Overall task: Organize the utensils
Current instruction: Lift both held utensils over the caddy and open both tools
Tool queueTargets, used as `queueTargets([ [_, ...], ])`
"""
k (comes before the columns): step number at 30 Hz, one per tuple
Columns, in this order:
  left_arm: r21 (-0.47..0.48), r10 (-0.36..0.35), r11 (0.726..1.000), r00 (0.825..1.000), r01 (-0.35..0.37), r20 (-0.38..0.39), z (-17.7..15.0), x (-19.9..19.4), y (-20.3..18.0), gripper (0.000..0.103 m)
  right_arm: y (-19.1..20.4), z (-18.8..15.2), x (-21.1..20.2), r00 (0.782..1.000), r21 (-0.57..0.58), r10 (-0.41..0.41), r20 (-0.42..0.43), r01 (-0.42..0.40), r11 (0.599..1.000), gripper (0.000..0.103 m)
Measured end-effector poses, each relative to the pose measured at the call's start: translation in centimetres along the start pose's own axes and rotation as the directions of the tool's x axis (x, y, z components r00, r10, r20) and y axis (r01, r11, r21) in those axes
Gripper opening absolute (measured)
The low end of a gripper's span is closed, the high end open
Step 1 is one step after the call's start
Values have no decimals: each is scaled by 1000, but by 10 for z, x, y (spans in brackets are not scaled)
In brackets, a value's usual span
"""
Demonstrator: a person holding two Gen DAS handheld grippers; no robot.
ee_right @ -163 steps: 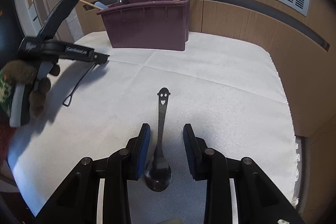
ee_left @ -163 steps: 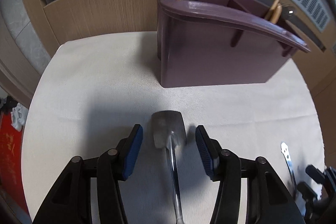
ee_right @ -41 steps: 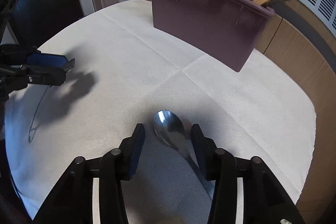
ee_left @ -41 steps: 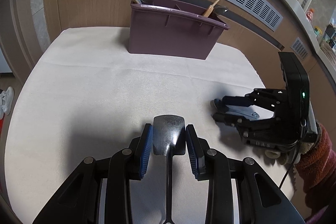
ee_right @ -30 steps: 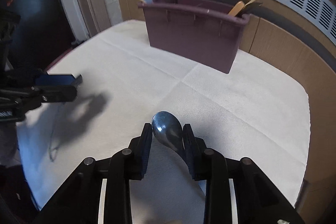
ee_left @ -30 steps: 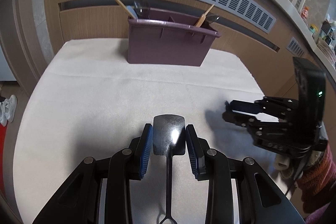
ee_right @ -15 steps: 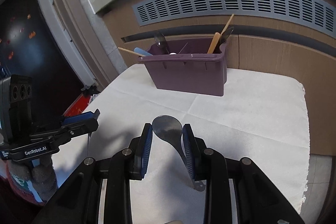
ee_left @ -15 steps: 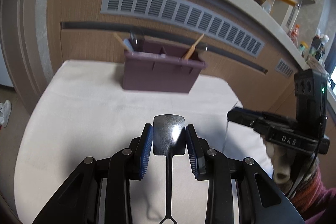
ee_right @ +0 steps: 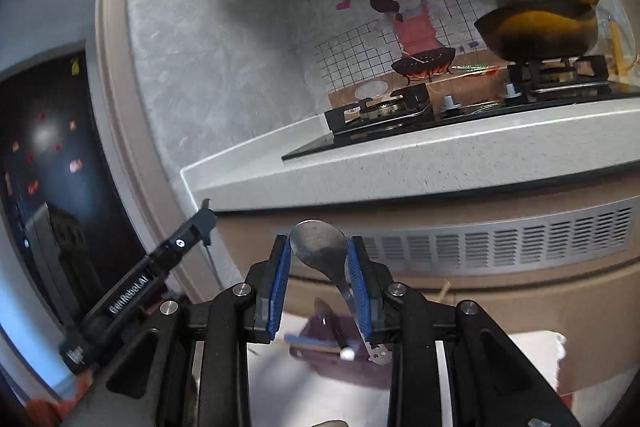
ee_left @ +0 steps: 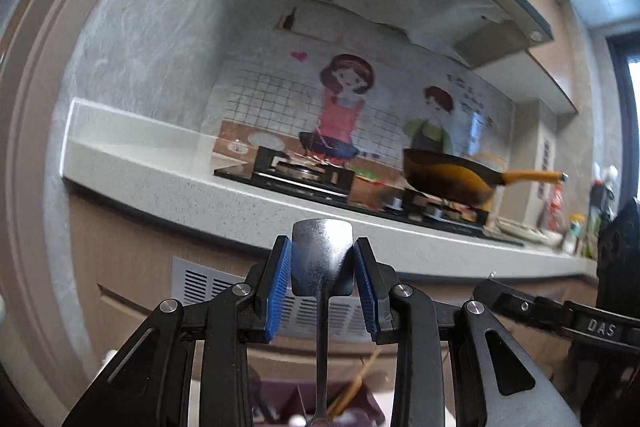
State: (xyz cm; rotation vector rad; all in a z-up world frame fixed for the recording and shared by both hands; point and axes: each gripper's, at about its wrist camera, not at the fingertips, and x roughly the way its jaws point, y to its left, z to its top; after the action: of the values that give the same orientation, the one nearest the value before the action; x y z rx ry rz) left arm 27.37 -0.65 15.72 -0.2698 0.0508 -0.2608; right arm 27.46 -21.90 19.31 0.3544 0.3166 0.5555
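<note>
Left gripper (ee_left: 322, 281) jaws clenched on flat metal spatula (ee_left: 322, 257), blade up, handle hanging toward the purple utensil caddy (ee_left: 320, 403) below. Right gripper (ee_right: 318, 279) grasps metal spoon (ee_right: 319, 243), bowl up. Both lifted off the worktop since 0.5 s ago, now facing stove counter (ee_right: 400, 171); open air around.

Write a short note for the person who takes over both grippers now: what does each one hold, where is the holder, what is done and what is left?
Left gripper: shut on the spatula, blade up, handle hanging down.
Right gripper: shut on the spoon, bowl up, handle down.
Both are raised, with the purple holder low in both views, under the handles; it already contains some utensils.
Done: both picked up.
Left: lower each into the holder, release.
</note>
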Motion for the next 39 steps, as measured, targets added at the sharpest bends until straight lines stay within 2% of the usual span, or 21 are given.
queueTargets([
  [5, -64, 24, 998, 999, -27, -34, -32, 47, 23, 33, -30, -18, 49, 997, 60, -5, -72, 10, 998, 27],
  [8, -54, 41, 998, 998, -44, -43, -48, 62, 25, 33, -47, -32, 76, 994, 68, -40, -98, 46, 997, 27],
  [10, -47, 50, 997, 996, -53, -70, -57, 72, 24, 33, -58, -38, 88, 993, 88, -33, -116, 43, 995, 27],
  [16, -60, 55, 996, 993, -61, -100, -82, 91, 32, 33, -72, -58, 108, 994, 103, -27, -103, 38, 994, 27],
  [20, -13, 71, 997, 989, -73, -130, -100, 97, 29, 33, -71, -75, 116, 993, 63, -21, -114, 28, 998, 29],
  [22, 0, 46, 999, 982, -46, -183, -106, 97, 29, 37, -74, -83, 119, 988, 70, 13, -153, -2, 998, 32],
  [23, 0, 32, 999, 977, -32, -212, -107, 97, 29, 48, -76, -88, 118, 984, 81, 30, -173, -16, 997, 35],
  [24, -7, 20, 1000, 972, -22, -235, -108, 95, 31, 54, -78, -91, 114, 983, 87, 29, -179, -13, 996, 43],
  [25, -16, 11, 1000, 968, -16, -251, -109, 91, 32, 60, -78, -94, 110, 984, 90, 14, -177, 2, 996, 45],
  [30, 3, 61, 998, 950, -64, -307, -106, 48, 32, 60, -71, -104, 73, 981, 61, -91, -170, 102, 993, 45],
  [36, 167, 150, 981, 920, -94, -362, -130, -45, 15, 60, -35, -139, 7, 965, -30, -187, -183, 184, 982, 45],
  [39, 193, 174, 975, 912, -107, -371, -137, -85, 7, 60, -12, -161, -25, 956, -89, -233, -180, 220, 972, 45],
])
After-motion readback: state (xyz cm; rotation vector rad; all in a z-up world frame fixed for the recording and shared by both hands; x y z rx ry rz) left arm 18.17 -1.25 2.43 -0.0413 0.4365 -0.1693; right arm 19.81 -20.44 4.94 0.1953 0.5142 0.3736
